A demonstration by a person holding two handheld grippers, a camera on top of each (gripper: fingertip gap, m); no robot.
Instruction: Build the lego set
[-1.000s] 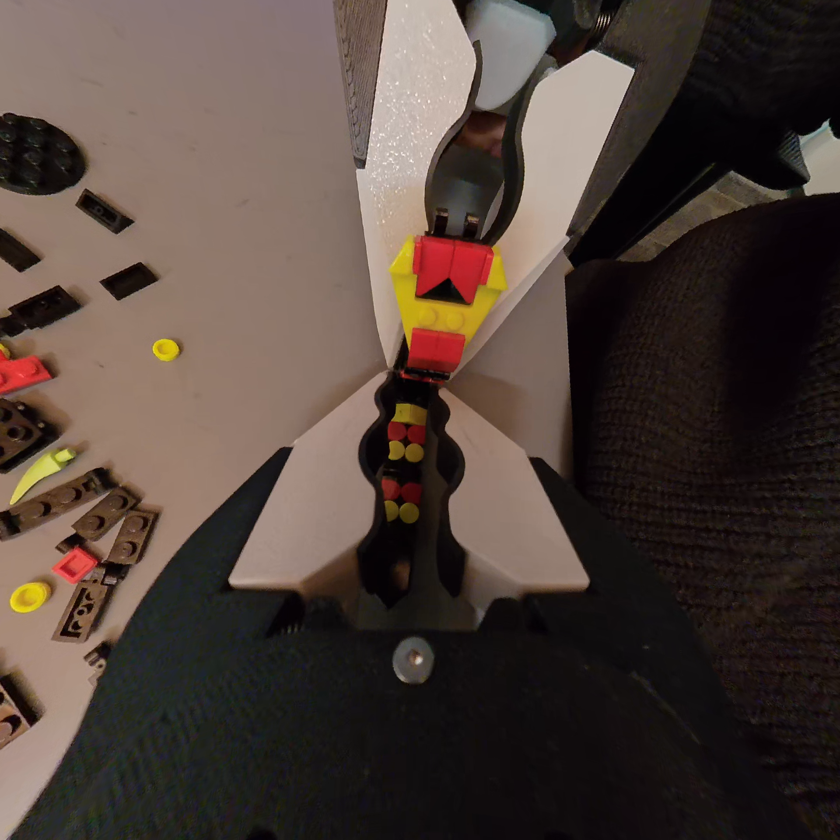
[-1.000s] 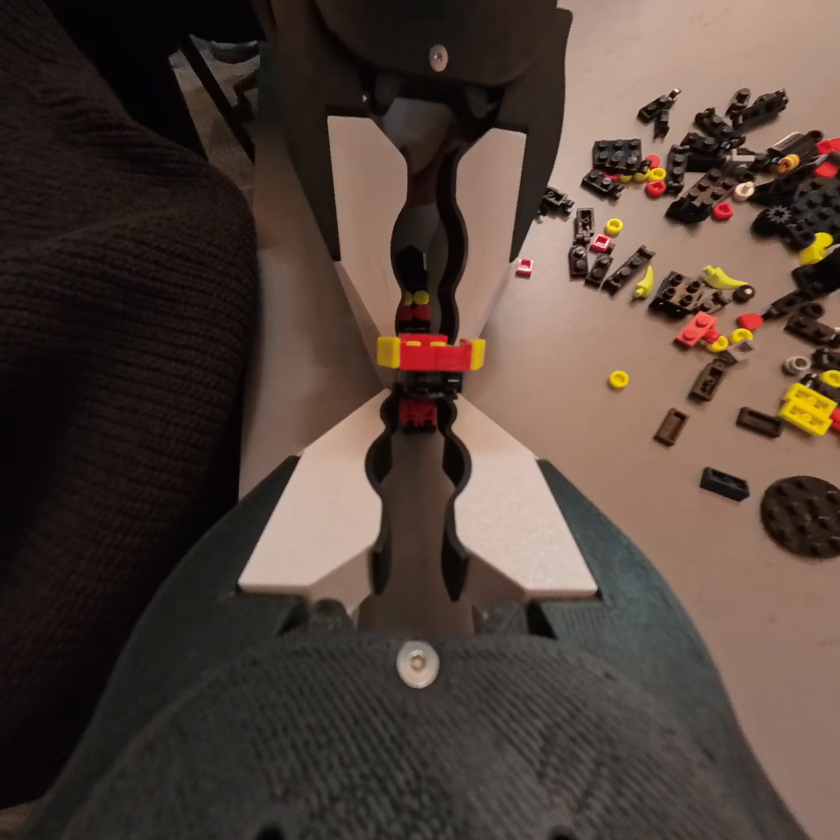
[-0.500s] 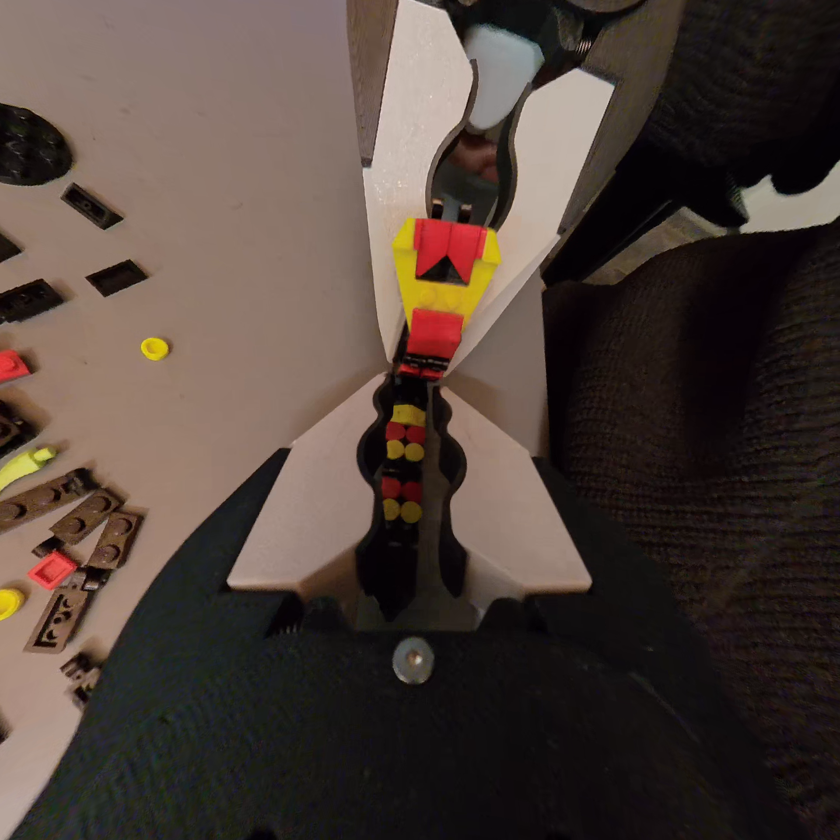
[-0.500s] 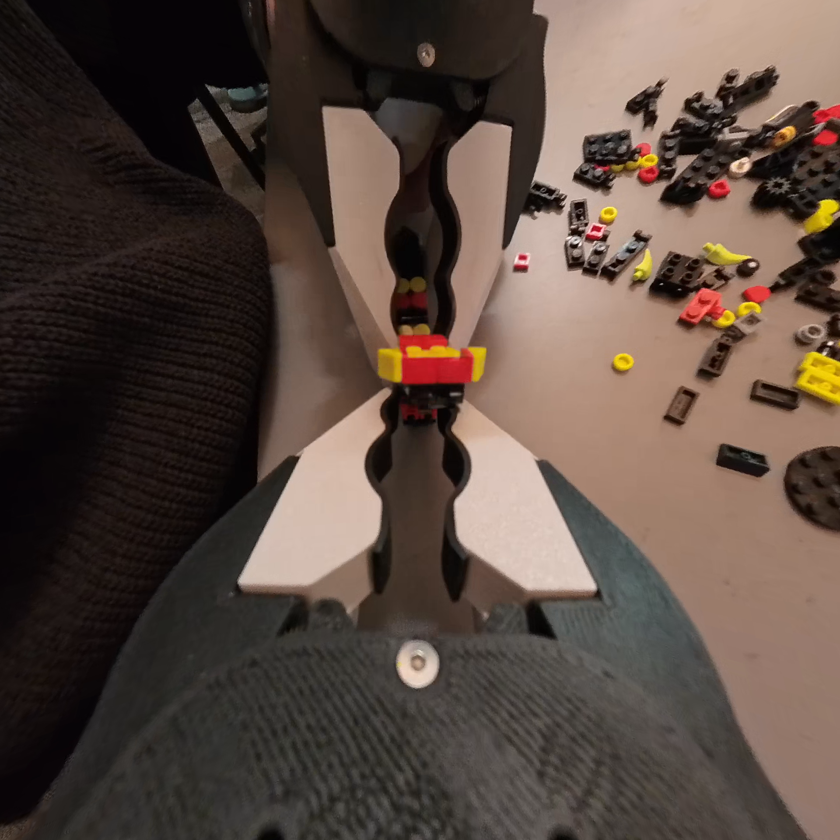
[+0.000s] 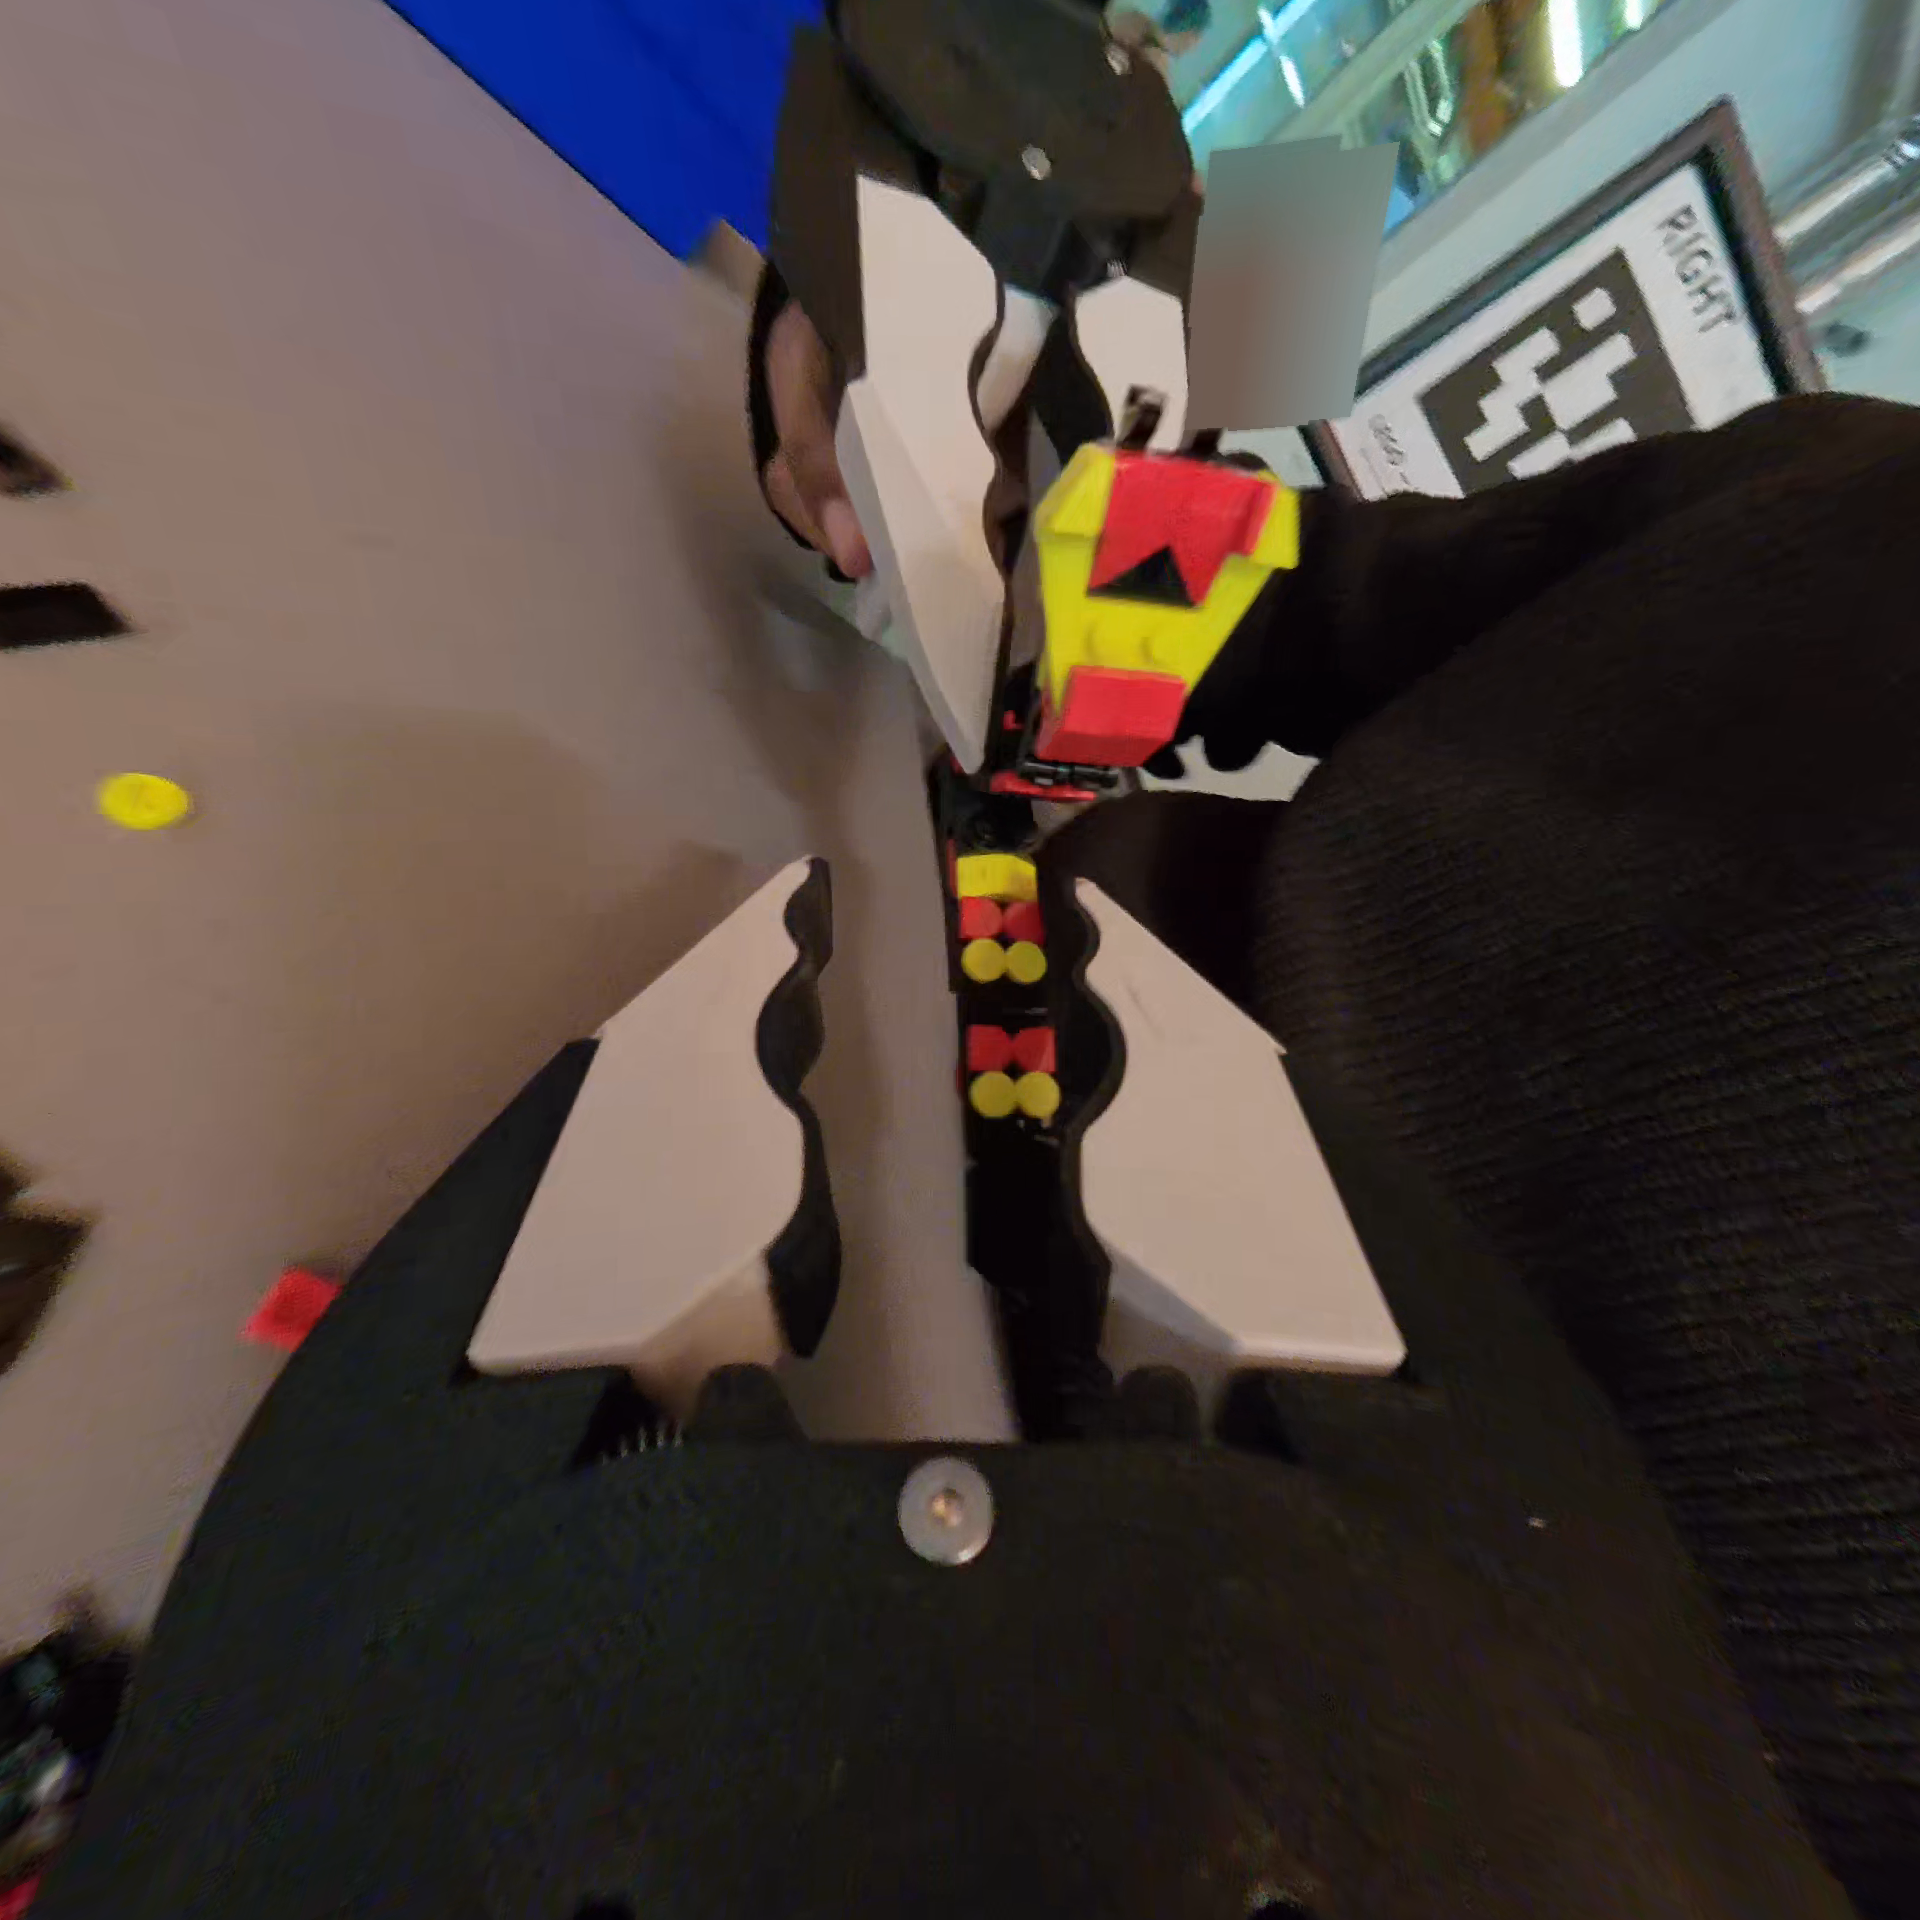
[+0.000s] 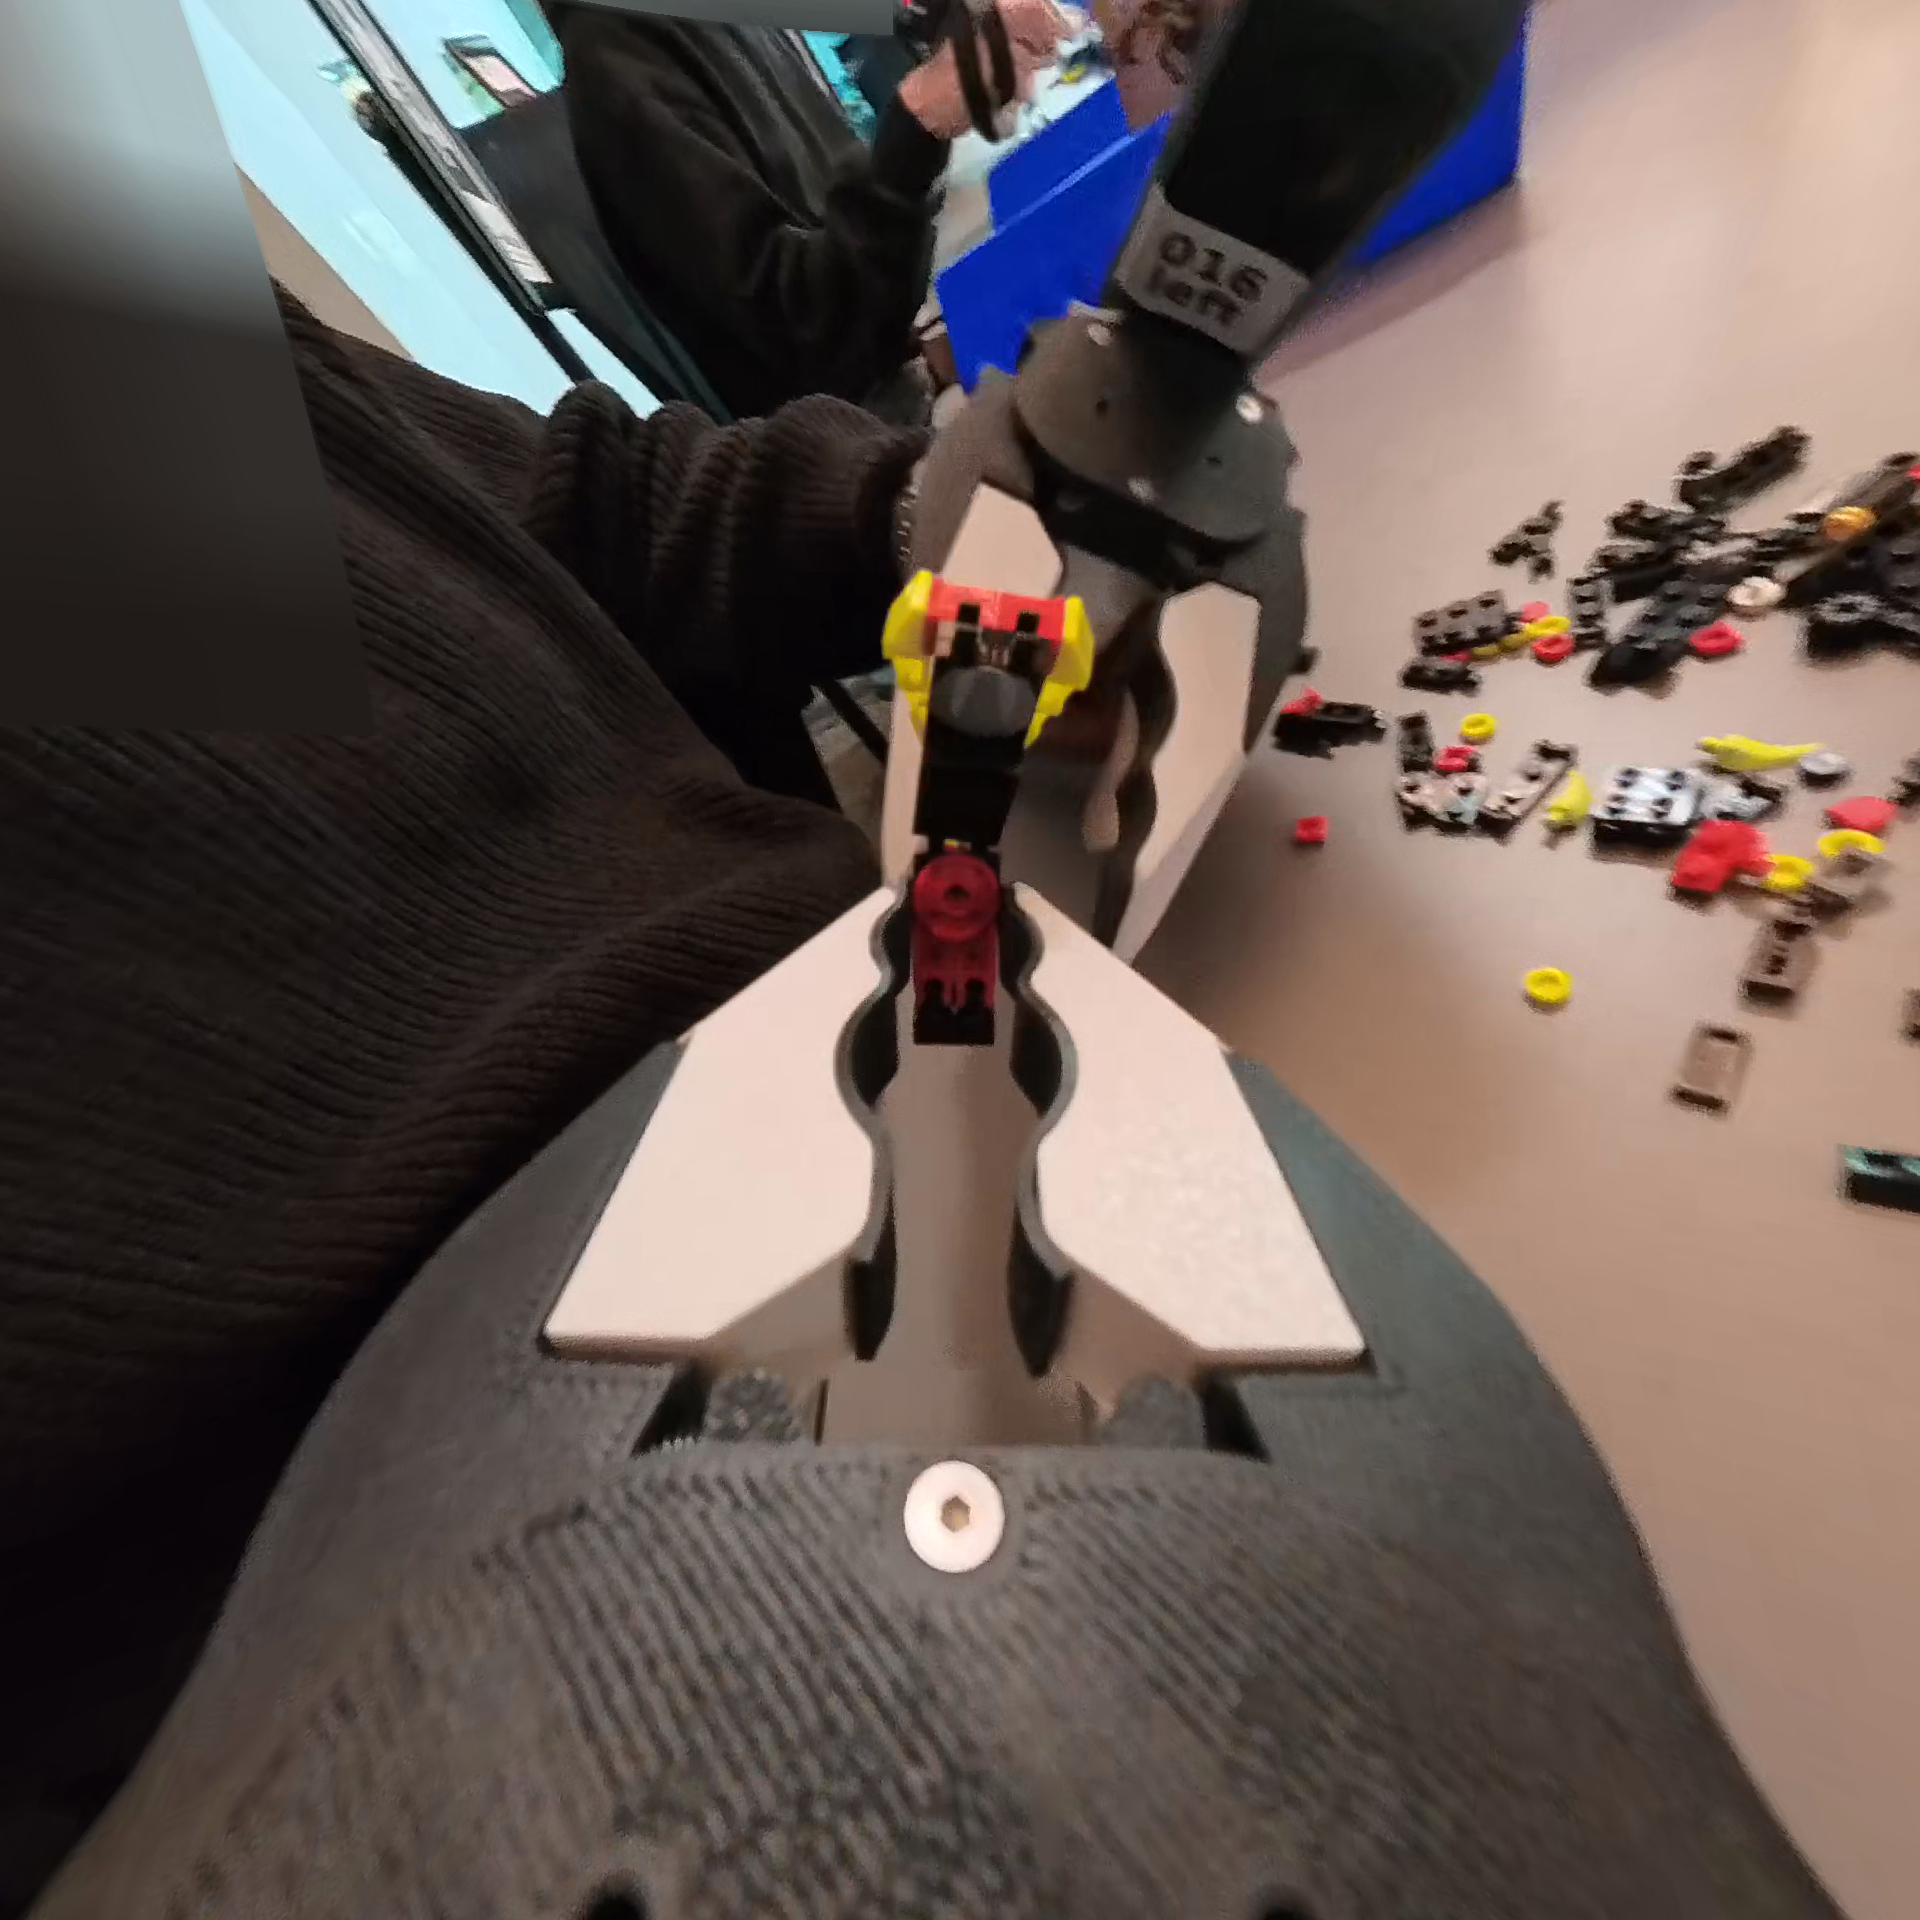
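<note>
The lego model (image 5: 1164, 603) is a long black body with red and yellow studs and a yellow and red head. My left gripper (image 5: 948, 878) is open; the model's body lies along its right finger, clear of the left one. My right gripper (image 6: 953, 902) is shut on the model's red end (image 6: 951, 935) and holds it up, head (image 6: 987, 644) away from me. One white finger (image 5: 914, 540) of the right gripper shows beside the head in the left wrist view. The left gripper's spread fingers (image 6: 1205, 727) stand just behind the model in the right wrist view.
Several loose black, red and yellow pieces (image 6: 1662, 748) lie on the tan table (image 6: 1455, 1351) to the right, among them a yellow ring (image 6: 1546, 985). A dark knitted sleeve (image 6: 312, 935) fills the left. A blue box (image 6: 1060, 260) and another person (image 6: 727, 208) are behind.
My left gripper has opened and let go of the model. The right gripper keeps its hold. Both grippers have tilted up, so the room behind shows.
</note>
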